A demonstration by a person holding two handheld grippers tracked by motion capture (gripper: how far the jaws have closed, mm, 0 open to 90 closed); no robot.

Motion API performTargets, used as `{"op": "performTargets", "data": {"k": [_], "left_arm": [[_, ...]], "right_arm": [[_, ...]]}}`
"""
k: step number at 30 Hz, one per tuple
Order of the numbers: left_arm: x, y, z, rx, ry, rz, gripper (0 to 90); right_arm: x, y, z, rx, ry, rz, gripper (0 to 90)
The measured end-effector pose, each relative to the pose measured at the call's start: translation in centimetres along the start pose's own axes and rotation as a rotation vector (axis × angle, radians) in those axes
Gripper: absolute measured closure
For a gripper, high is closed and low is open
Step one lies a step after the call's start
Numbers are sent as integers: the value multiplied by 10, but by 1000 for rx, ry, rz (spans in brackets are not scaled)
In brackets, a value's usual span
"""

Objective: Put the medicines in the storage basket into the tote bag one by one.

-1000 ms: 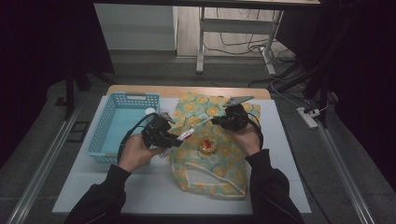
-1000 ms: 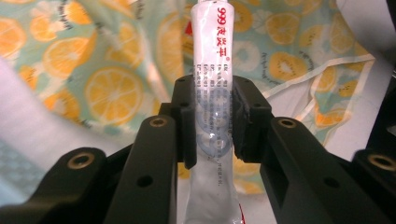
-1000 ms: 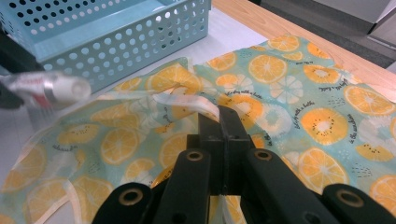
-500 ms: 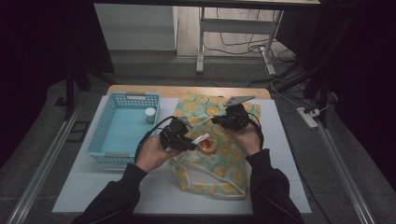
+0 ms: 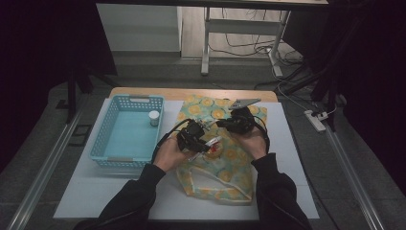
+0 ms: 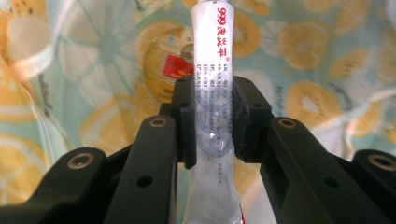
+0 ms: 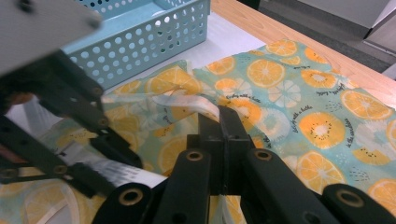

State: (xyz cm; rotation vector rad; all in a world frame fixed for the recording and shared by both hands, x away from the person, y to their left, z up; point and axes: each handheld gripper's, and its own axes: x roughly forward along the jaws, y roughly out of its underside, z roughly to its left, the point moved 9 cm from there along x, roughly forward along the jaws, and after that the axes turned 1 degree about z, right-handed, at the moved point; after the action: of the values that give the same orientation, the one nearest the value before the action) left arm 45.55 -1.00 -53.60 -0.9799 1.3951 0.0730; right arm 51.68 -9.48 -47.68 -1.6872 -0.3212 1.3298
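Cataloguing, near to far: items as found on the white worktop [image 5: 119, 191].

Sleeves: two dark sleeves [image 5: 139, 196] came in over the worktop's near edge, each hand carrying a gripper.

Bag: a fabric bag [image 5: 230, 167] printed with orange slices on pale green lay flat from near the near edge to the far edge, right of the worktop's middle; a white cord edged its near end.

Left gripper: the left gripper [image 5: 203, 143] was held over the bag's left part, its jaws closed on a white tube [image 6: 212, 116] with red print. The pads pinched the tube's flattened body from both sides, and the tube ran on beyond the jaws over the bag's fabric. In the high view the tube [image 5: 213, 142] pointed right, toward the bag's middle.

Red and orange item: a small round shape [image 6: 163, 70] with a red patch showed through or on the fabric beyond the left jaws; what it was could not be told.

Right gripper: the right gripper [image 5: 229, 123] was held over the bag's far part, its jaws fully together on a white strip of the bag's edge [image 7: 196, 105], lifted clear of the fabric beneath.

Basket: a light blue perforated basket [image 5: 107, 136] stood at the worktop's left side, just beside the bag.

Small jar: a small white-capped jar [image 5: 153, 118] stood upright in the basket's far right corner.
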Motion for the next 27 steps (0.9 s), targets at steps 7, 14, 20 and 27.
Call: {"op": "performTargets", "data": {"k": [7, 14, 20, 27], "left_arm": [[10, -5, 15, -24, -44, -4, 729], [19, -7, 27, -34, -85, 9, 728], [27, -6, 36, -55, -108, 32, 728], [35, -5, 43, -82, -103, 38, 723]], "right_arm": [[1, 0, 0, 0, 2, 2, 900], [4, 2, 0, 2, 4, 8, 899], [8, 5, -2, 6, 9, 17, 899], [13, 7, -2, 3, 16, 19, 899]]}}
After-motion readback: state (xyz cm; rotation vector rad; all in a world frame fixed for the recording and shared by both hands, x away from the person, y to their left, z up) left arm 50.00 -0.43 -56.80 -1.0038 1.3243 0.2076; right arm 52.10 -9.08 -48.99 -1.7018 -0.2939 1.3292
